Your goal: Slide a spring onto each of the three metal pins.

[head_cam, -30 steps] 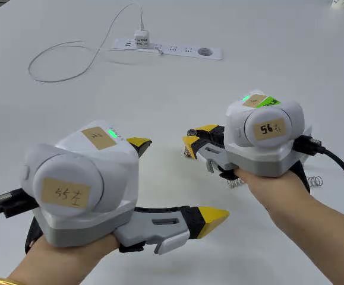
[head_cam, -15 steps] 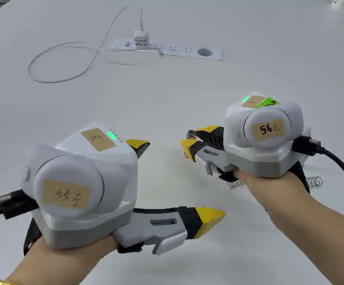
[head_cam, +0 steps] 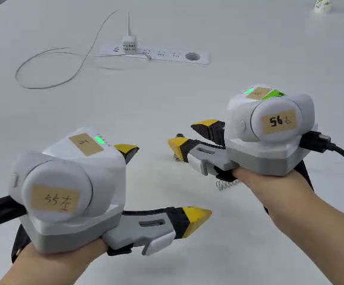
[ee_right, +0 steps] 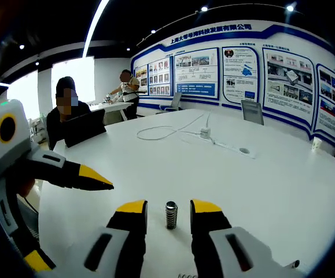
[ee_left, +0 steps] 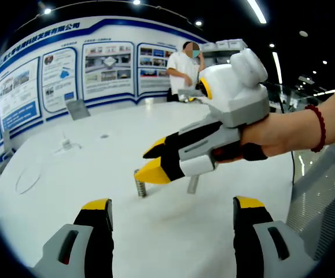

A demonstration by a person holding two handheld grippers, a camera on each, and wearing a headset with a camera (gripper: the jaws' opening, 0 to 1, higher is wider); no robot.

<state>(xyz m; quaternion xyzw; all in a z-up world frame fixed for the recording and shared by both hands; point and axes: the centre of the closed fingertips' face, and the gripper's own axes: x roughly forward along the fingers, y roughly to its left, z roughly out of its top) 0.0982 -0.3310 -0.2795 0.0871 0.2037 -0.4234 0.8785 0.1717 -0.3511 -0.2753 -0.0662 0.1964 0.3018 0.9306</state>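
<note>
An upright metal pin wearing a spring [ee_right: 170, 214] stands on the white table [head_cam: 160, 101], between the jaws of my right gripper [ee_right: 169, 207] with a gap on each side. That gripper [head_cam: 189, 135] is open. In the left gripper view the same sprung pin [ee_left: 139, 184] stands by the right gripper's yellow tips, and a bare pin [ee_left: 192, 184] stands beside it. A loose spring [head_cam: 225, 184] lies under the right hand. My left gripper [head_cam: 163, 183] hovers nearer me, wide open with nothing between its fingers [ee_left: 98, 206].
A white power strip [head_cam: 154, 54] with a plugged charger and a looping white cable [head_cam: 47, 65] lies at the far side of the table. A small object [head_cam: 321, 6] sits at the far right. People [ee_right: 69, 119] are at other tables beyond.
The head camera has shifted a little. Both grippers stay almost where they were, and the right one's jaws look slightly wider apart.
</note>
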